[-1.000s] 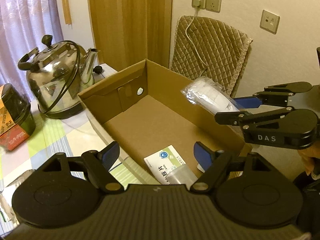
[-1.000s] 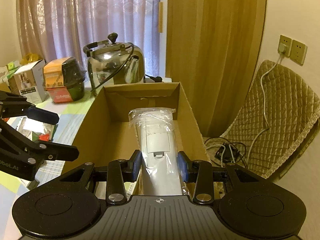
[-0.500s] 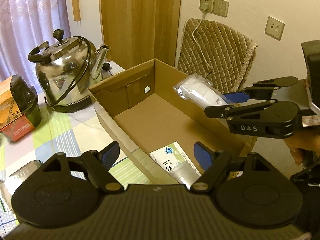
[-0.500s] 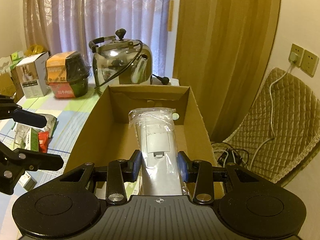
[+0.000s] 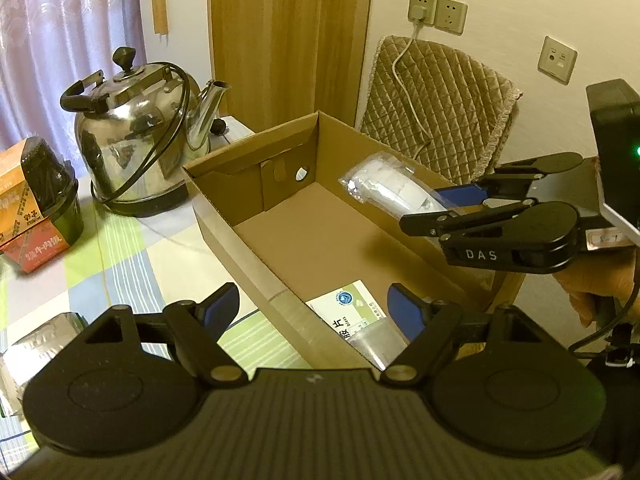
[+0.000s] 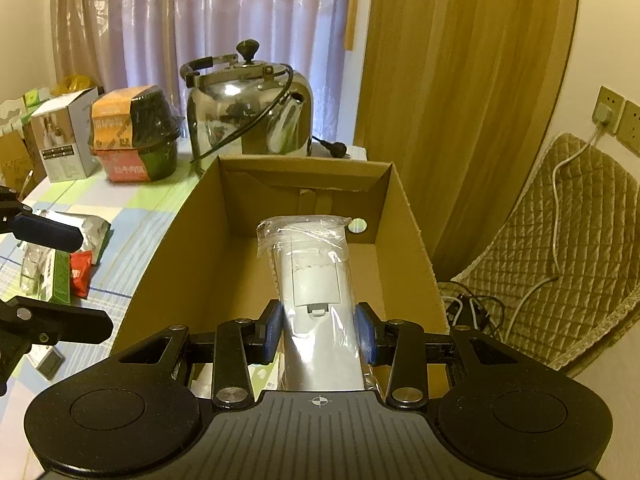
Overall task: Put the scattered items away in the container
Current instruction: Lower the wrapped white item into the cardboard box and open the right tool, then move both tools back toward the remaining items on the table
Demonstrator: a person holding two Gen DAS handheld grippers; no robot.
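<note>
Change: the left gripper [image 5: 312, 312] had pulled back and up from the cardboard box [image 5: 224, 216] since a moment before, so the box and kettle looked smaller and farther from its fingers.
Right gripper: the right gripper [image 6: 320, 330] had stayed over the near end of the box, and the thing between its fingers had not moved.
Right fingers: they were closed tight on a white remote in a clear bag [image 6: 314, 276], one blue pad on each side.
Left fingers: they were wide apart with nothing in them.
Remote: it stuck out ahead of the right fingers, up in the air over the box floor, not lying down yet.
Already in box: a paper packet [image 5: 352, 316] lay on the floor just ahead of the left fingers.
What it meant: the remote looked ready to be let go. The left side seemed free to fetch more.
Still out: a foil pouch [image 6: 90, 230] and small packets [image 6: 70, 276] lay on the table, left of the right fingers.
Around: a shiny kettle [image 6: 248, 116] stood past the far box wall.
In the way: nothing lay under the remote. The left finger [image 6: 44, 230] was near the box's side.
</note>
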